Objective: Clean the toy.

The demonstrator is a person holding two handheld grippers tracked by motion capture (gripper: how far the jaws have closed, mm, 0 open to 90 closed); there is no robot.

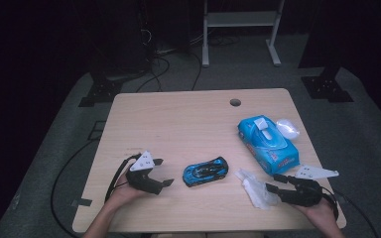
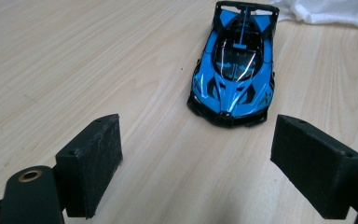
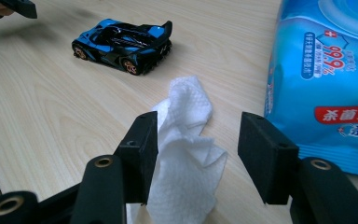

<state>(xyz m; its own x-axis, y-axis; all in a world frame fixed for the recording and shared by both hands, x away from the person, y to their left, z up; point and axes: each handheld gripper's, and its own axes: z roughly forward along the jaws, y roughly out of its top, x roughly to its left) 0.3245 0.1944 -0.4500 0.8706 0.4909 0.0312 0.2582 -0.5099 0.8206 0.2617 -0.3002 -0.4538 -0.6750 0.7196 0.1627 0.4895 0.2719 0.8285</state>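
Observation:
A blue and black toy car (image 1: 205, 171) (image 2: 235, 70) (image 3: 123, 44) sits on the wooden table (image 1: 178, 124) near its front middle. My left gripper (image 1: 163, 171) (image 2: 198, 154) is just to the car's left, pointing at its nose, open with nothing between the jaws. A crumpled white wipe (image 1: 255, 188) (image 3: 186, 140) lies to the right of the car. My right gripper (image 1: 273, 182) (image 3: 198, 149) is open around it. The wipe leans against one pad, and there is a gap to the other. A corner of the wipe (image 2: 326, 10) shows behind the car.
A blue pack of wet wipes (image 1: 268, 144) (image 3: 326, 70) lies at the right of the table, close beside my right gripper. A clear crumpled wrapper (image 1: 287, 129) sits behind it. A cable hole (image 1: 235, 102) is near the far edge. Tips of the left gripper (image 3: 9, 7) show beyond the car.

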